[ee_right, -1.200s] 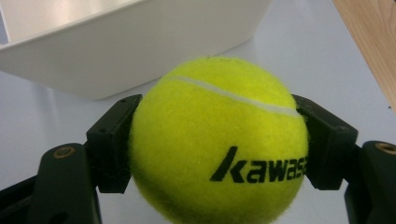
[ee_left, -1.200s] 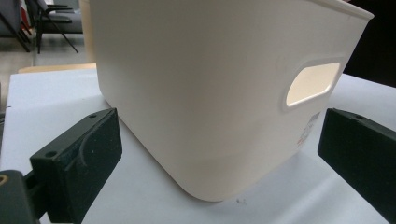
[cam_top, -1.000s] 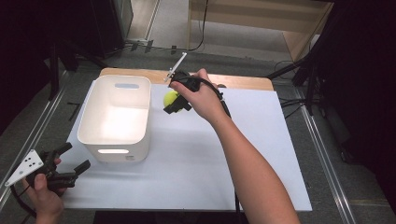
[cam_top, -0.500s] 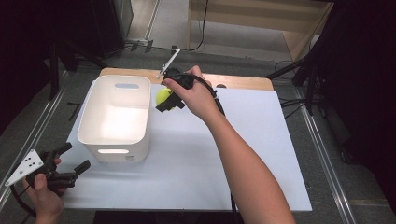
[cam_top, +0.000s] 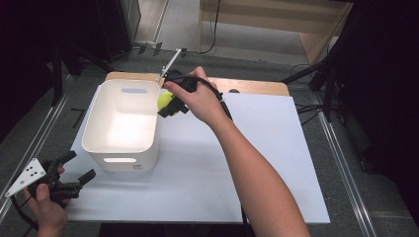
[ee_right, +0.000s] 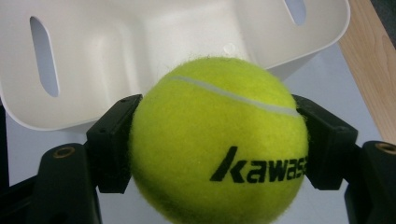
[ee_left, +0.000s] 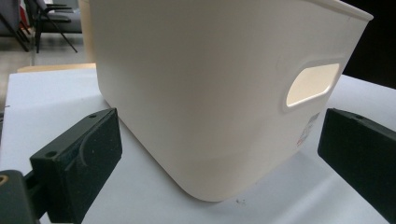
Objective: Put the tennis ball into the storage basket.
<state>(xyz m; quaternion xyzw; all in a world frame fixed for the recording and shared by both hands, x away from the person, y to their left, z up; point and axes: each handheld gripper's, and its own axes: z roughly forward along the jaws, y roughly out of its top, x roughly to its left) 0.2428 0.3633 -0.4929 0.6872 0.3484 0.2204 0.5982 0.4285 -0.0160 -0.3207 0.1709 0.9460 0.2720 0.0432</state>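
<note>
Grey floor [cam_top: 188, 29], wooden furniture [cam_top: 276, 15], dim surroundings

The right arm extends from the near edge toward the far left, its hand [cam_top: 200, 96] gripping the right gripper [cam_top: 169, 107], jaws clamped. The left hand [cam_top: 47, 205] holds the left gripper [cam_top: 74, 168] at near left, jaws spread apart.

The ball [ee_right: 218, 140] is cut off by the right gripper view's bottom edge, its lettering by a jaw; the bin's [ee_left: 210, 84] top leaves the left gripper view.
</note>
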